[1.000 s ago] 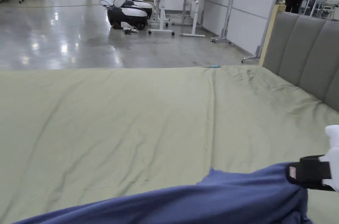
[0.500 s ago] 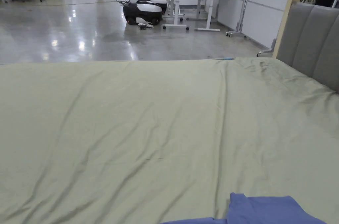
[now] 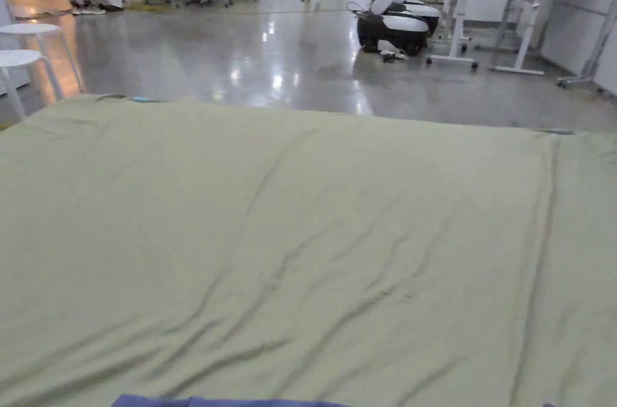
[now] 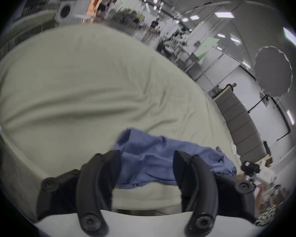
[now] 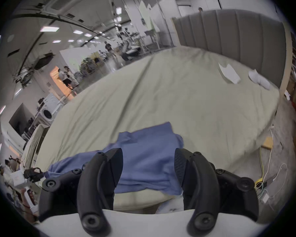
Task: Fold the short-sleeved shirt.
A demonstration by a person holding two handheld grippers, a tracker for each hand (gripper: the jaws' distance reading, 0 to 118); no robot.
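A blue short-sleeved shirt point(image 4: 162, 160) lies crumpled on the near edge of a bed with a pale green sheet point(image 3: 313, 233). Just a thin strip of the shirt point(image 3: 241, 402) peeks in at the bottom of the head view. My left gripper point(image 4: 146, 157) is open, its jaws wide apart, hovering just off the bed's edge in front of the shirt. My right gripper point(image 5: 148, 155) is open too, facing the same shirt point(image 5: 149, 158) from the near side. Nothing is between either pair of jaws. In the right gripper view the other gripper point(image 5: 32, 172) appears far off at lower left.
A grey padded headboard point(image 5: 232, 37) closes the bed's right end, with white cloths point(image 5: 229, 73) lying near it. Beyond the bed's far edge are a shiny floor point(image 3: 253, 65), a white-and-black robot point(image 3: 400, 20), white desks point(image 3: 512, 17), stools point(image 3: 30, 59) and people standing far off.
The head camera has swung left and up, so the headboard and most of the shirt have left its picture. The right gripper seen shut on the shirt a second ago is open now.
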